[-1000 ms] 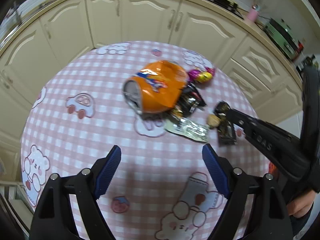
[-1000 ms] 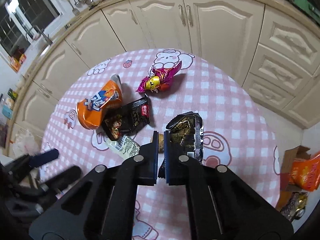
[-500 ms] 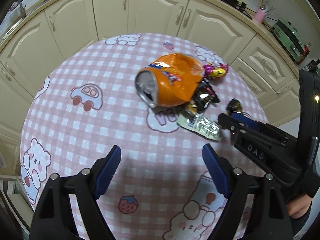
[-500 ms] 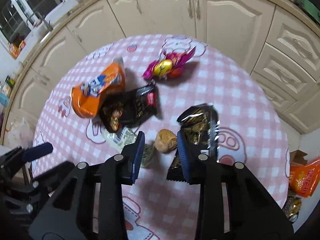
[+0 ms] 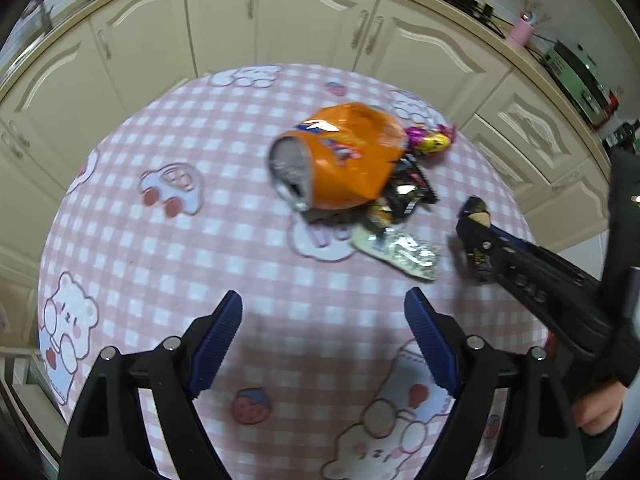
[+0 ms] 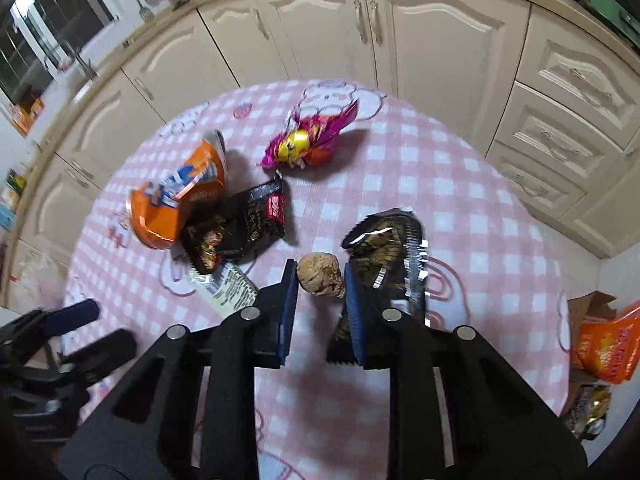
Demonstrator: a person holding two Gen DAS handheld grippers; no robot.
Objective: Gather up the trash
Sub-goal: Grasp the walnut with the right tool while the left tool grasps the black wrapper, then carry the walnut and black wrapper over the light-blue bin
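Round table under a pink checked cloth with cartoon bears, cream kitchen cabinets behind. Six pieces of trash on the cloth: one crushed orange can on its side at the left; one black snack wrapper touching it; one silver-and-white wrapper just below that; one magenta and gold foil wrapper toward the far edge; one dark wrapper with a silver strip at the right; one small brown wrinkled lump beside it. Two grippers.

Right gripper angled down over the lump, blue pads on either side, jaws closing, lump between them but a small gap visible on each side, so not yet pinched. Left gripper spread wide above bare cloth, holding nothing, well short of the can.

Compared with a second ago: right jaws then pressed together in front of the lump, wider half a second ago, now narrowing around it. Left gripper unchanged in spread. Trash in the same layout.
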